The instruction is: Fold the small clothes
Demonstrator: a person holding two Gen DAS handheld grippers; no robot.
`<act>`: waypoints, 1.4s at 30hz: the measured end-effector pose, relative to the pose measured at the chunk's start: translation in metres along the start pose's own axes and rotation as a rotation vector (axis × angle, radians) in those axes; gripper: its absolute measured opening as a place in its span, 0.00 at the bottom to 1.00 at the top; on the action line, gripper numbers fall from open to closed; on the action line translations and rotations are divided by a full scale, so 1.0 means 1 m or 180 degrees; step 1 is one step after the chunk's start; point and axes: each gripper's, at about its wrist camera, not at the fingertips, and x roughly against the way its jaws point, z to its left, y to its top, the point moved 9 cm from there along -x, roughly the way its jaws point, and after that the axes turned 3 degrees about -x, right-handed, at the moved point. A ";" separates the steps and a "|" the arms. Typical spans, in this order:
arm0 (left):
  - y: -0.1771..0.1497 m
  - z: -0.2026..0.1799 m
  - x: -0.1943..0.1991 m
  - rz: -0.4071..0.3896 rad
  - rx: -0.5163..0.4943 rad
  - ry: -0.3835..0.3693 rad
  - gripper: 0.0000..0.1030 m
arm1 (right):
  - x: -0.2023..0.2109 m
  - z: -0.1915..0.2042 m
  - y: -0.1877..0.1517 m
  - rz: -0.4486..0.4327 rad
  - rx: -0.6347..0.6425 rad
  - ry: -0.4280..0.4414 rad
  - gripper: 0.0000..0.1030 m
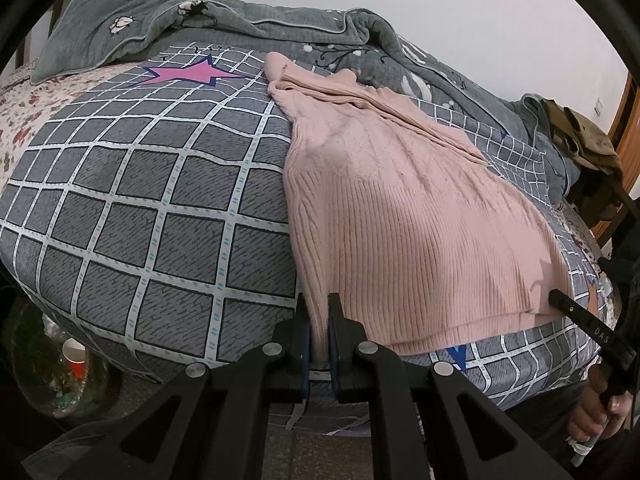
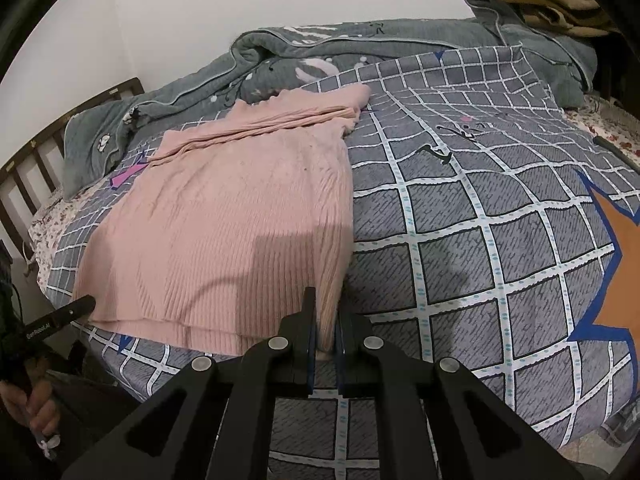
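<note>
A pink ribbed knit sweater (image 1: 404, 216) lies flat on the grey checked bedspread (image 1: 140, 200), its sleeves folded across the top. My left gripper (image 1: 319, 312) is shut on the sweater's near left hem corner. My right gripper (image 2: 326, 312) is shut on the near right hem corner of the sweater (image 2: 240, 216). The right gripper's finger also shows in the left wrist view (image 1: 576, 312), at the sweater's right hem. The left gripper's finger shows in the right wrist view (image 2: 60, 318), at the left hem.
A bunched grey quilt (image 1: 248, 20) lies along the far side of the bed by the wall. Brown clothes (image 2: 560, 0) are piled at the bed's far end. A wooden headboard (image 2: 36, 160) stands at the other end. A red paper cup (image 1: 76, 356) sits below the bed edge.
</note>
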 end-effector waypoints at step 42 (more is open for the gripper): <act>0.001 0.001 -0.001 0.0002 0.0256 -0.0297 0.21 | 0.001 0.001 -0.003 0.0102 -0.0203 0.0209 0.15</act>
